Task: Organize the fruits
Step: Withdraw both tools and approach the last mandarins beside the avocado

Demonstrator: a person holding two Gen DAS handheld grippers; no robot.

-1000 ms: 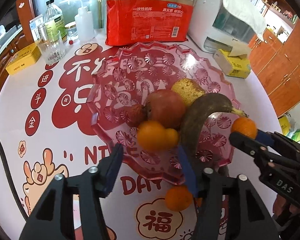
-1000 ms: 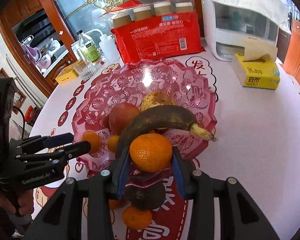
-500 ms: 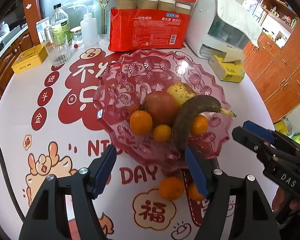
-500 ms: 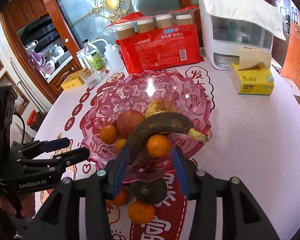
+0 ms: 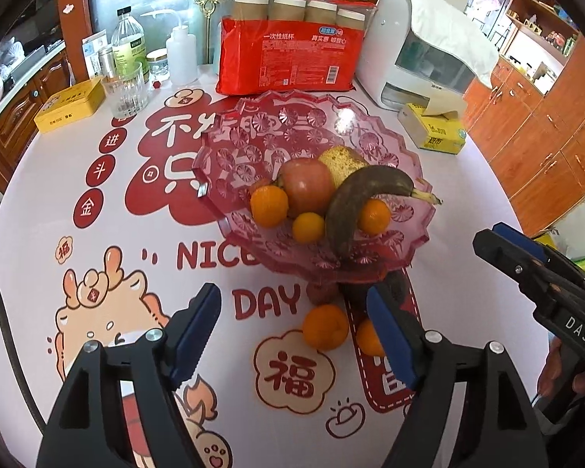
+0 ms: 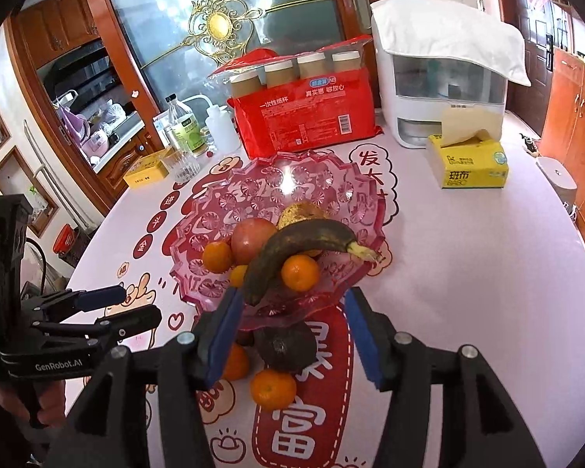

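A pink glass fruit bowl (image 5: pixel 253 132) (image 6: pixel 331 179) on the table holds a dark banana (image 5: pixel 355 199) (image 6: pixel 292 245), a red apple (image 5: pixel 308 183), a pear (image 5: pixel 343 160) and three oranges, one (image 6: pixel 299 272) under the banana. On the table in front of the bowl lie two oranges (image 5: pixel 325 327) (image 6: pixel 273 388), a dark avocado (image 6: pixel 284 345) and a small reddish fruit (image 5: pixel 321 292). My left gripper (image 5: pixel 292 335) (image 6: pixel 124 304) is open and empty. My right gripper (image 6: pixel 292 335) (image 5: pixel 491 238) is open and empty above the loose fruit.
Behind the bowl stand a red pack of paper cups (image 5: pixel 288 58), a white dispenser (image 5: pixel 429 54), a yellow tissue box (image 6: pixel 468 162), a glass (image 5: pixel 124 89), bottles (image 5: pixel 128 46) and a yellow tin (image 5: pixel 70 105). The table's edge curves at right.
The right gripper let go of the orange into the bowl under the banana and drew back open. Both grippers pulled back from the bowl.
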